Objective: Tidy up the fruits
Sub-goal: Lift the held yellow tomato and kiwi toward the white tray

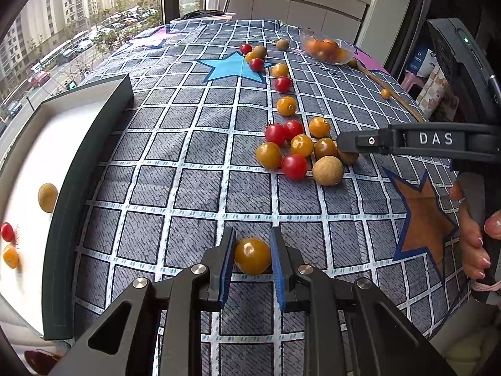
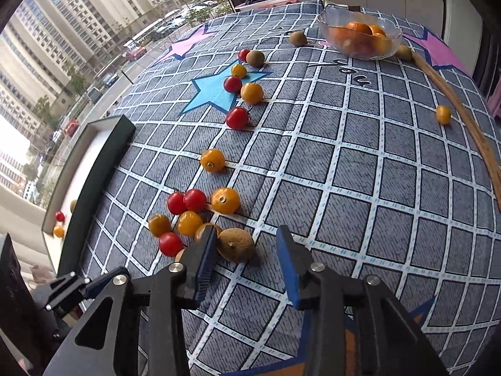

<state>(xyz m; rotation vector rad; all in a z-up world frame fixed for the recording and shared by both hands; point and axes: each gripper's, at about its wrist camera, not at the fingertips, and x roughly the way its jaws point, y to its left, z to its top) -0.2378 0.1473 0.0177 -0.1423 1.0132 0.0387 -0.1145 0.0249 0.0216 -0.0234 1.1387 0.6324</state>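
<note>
The left claw [image 1: 253,258] grips a yellow tomato [image 1: 252,256] above the checked cloth [image 1: 188,188]; the right claw [image 2: 247,250] stands open, a brown fruit [image 2: 235,245] between its fingers, a window [image 2: 62,47] beyond.

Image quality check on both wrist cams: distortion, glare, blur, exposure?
Left wrist: heavy fisheye bending the tablecloth grid, dark corner vignette, white box interior nearly blown out, yellow tomato sharp with a soft highlight. Right wrist: same barrel warp, daylight from the window, soft short shadows, glass bowl slightly hazy, no motion blur.
</note>
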